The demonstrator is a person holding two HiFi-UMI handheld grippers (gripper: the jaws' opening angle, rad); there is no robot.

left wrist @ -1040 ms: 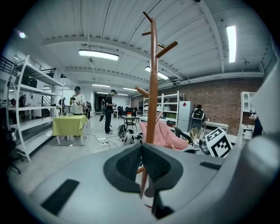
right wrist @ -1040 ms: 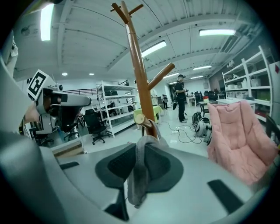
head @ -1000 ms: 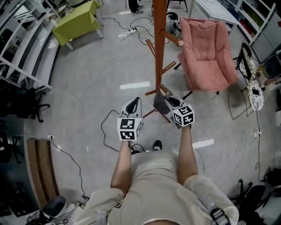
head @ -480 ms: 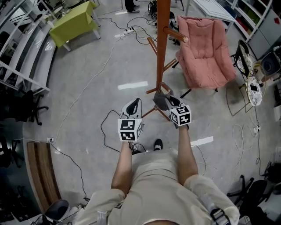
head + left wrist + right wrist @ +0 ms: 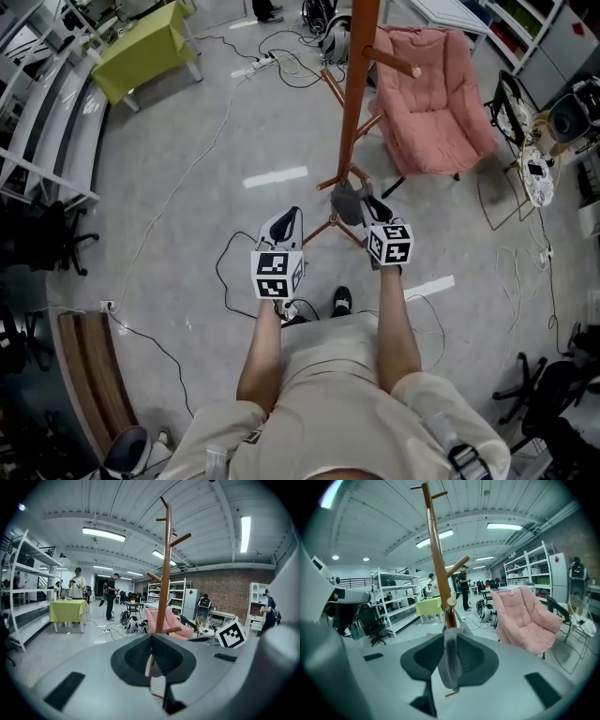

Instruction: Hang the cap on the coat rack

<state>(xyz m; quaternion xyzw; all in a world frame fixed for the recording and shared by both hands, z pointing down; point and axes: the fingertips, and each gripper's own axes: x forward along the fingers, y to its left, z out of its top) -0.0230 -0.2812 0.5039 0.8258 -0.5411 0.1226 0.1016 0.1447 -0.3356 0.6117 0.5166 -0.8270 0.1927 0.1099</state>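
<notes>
A grey workshop floor strewn with cables fills the head view. On it stand one wooden coat rack at upper centre, one pink armchair at upper right and one green table at upper left. Two tongs show at mid-frame. The left tongs point at bare floor. The right tongs are beside them and hold the single grey cap just in front of the rack's feet.

In the left gripper view, the left tongs are closed pad against pad with nothing between them. The coat rack rises at centre, with the armchair behind it and the green table at the left edge.

In the right gripper view, the right tongs are pinched on a fold of the cap, which hangs down between the pads. The coat rack stands just beyond at centre. The armchair is at the right and the green table is far behind.
</notes>
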